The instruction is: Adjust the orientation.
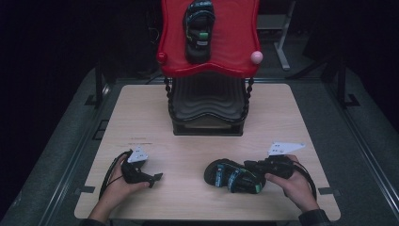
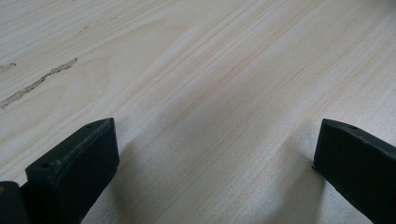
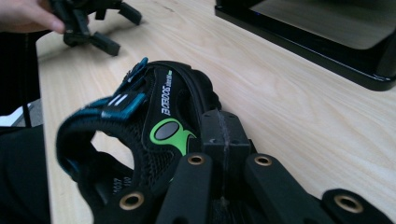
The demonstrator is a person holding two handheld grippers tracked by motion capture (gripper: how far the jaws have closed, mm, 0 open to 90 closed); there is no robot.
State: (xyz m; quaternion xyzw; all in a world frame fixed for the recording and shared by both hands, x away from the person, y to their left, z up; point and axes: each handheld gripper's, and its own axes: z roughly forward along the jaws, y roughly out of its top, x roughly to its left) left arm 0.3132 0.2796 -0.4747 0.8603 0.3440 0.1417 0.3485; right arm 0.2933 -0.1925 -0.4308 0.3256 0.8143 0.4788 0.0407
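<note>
Now right gripper fingers clamped on sandal heel strap; left gripper fingers spread wide, bare tabletop between.

The pale wooden table is seen whole from above and in front by the high view. Its grain is viewed very close, downward, from the left gripper. Its surface is skimmed low from the right gripper.

A small black strapped sandal with teal and green trim lies on its side, clamped between the right gripper's fingers.
</note>
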